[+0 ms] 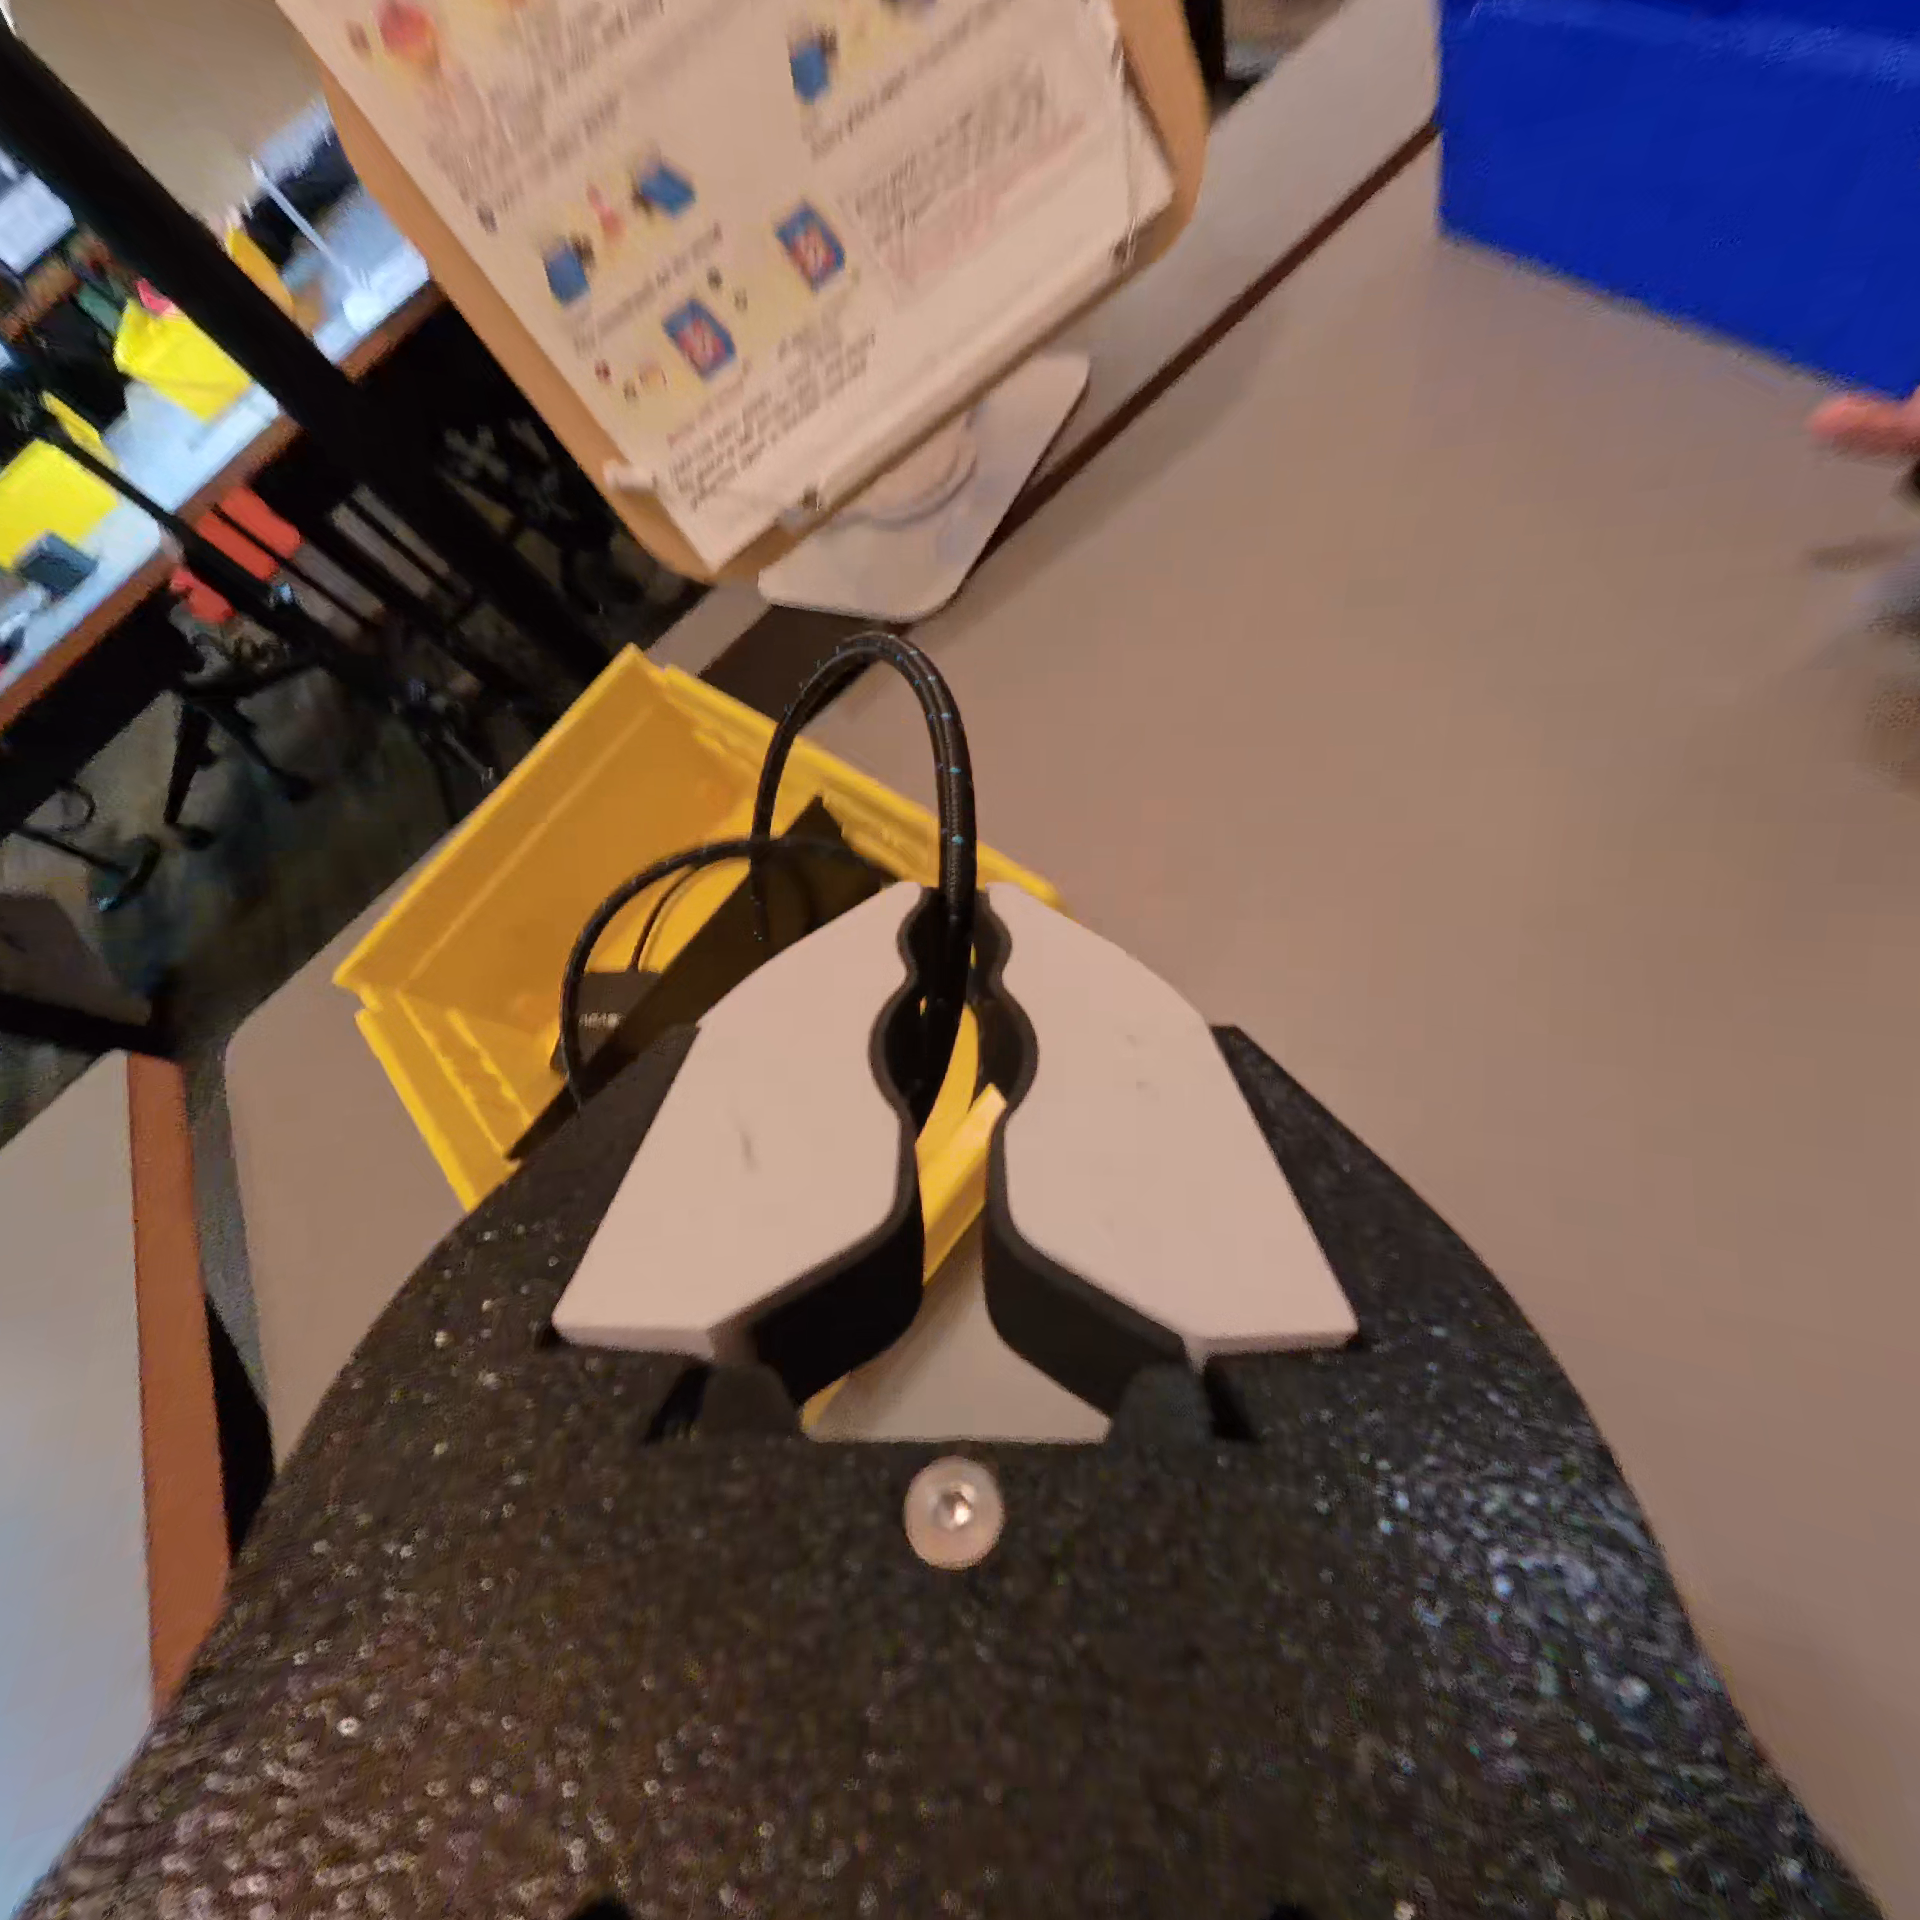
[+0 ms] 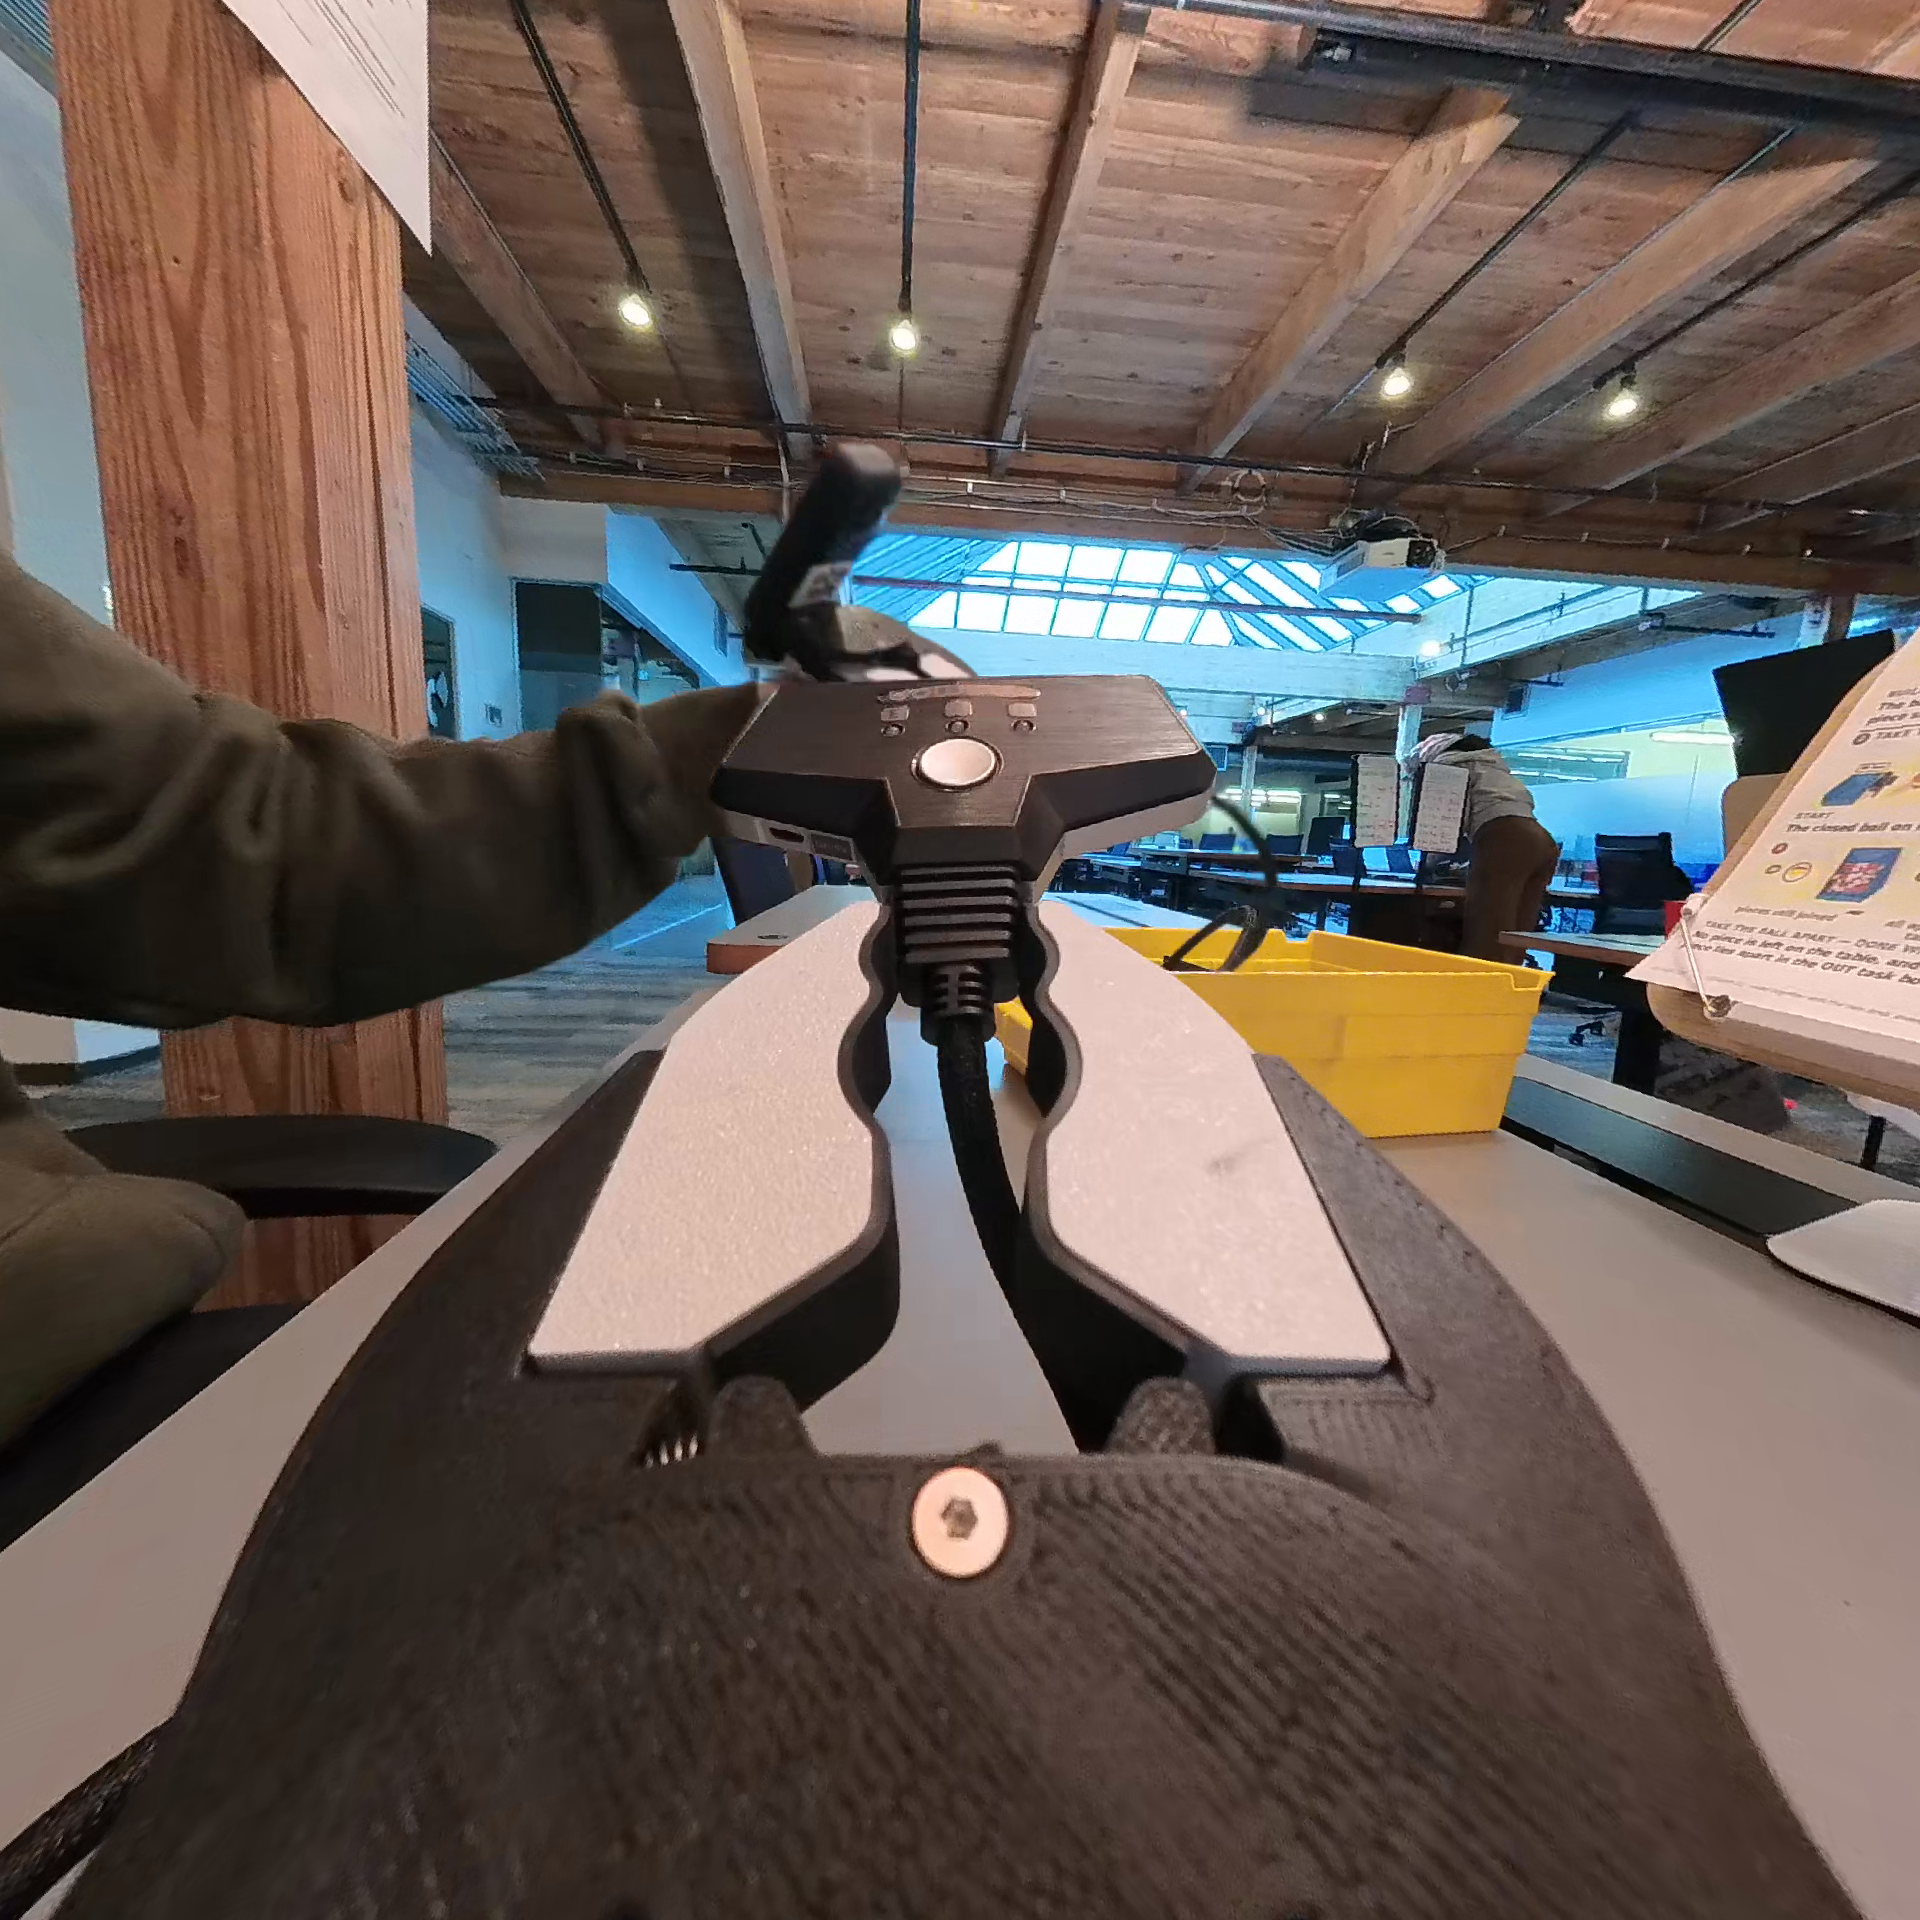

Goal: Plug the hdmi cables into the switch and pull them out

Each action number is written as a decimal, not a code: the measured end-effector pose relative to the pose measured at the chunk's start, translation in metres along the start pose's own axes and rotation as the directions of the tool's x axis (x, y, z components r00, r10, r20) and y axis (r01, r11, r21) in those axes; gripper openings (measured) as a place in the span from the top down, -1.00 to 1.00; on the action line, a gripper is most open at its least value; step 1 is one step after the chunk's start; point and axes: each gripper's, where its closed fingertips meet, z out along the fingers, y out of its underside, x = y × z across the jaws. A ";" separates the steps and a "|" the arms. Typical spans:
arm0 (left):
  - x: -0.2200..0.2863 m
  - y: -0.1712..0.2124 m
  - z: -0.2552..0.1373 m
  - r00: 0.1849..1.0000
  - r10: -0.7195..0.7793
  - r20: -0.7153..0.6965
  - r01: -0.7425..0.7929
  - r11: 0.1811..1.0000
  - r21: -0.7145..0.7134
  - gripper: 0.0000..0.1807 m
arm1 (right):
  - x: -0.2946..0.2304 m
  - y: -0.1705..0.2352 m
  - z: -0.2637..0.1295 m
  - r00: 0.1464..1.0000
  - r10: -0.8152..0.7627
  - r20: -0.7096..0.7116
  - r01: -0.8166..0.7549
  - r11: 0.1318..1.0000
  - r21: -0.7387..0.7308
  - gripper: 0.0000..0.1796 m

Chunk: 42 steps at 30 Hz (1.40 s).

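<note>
In the left wrist view my left gripper (image 1: 951, 914) is shut on a black braided hdmi cable (image 1: 940, 748). The cable loops up from the fingertips and back down into a yellow bin (image 1: 499, 966) that holds more black cable. In the right wrist view my right gripper (image 2: 956, 935) is shut on the ribbed neck of the black hdmi switch (image 2: 966, 748) and holds it above the table. The switch's own cable (image 2: 977, 1122) runs back between the fingers. The left tool's black body (image 2: 821, 561), held by a sleeved arm (image 2: 364, 831), shows just behind the switch. Its fingertips are hidden.
A cardboard stand with an instruction sheet (image 1: 748, 260) on a white base (image 1: 935, 520) stands beyond the bin. A blue bin (image 1: 1662, 156) is at the far right. The yellow bin (image 2: 1299, 1018) sits near the grey table's (image 1: 1455, 831) edge. A wooden post (image 2: 239, 520) stands on the left.
</note>
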 end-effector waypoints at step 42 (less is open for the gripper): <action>-0.066 -0.088 0.127 0.979 0.203 0.026 -0.200 0.919 0.339 0.94 | -0.001 -0.003 -0.003 1.000 0.002 0.005 -0.002 1.000 0.020 0.76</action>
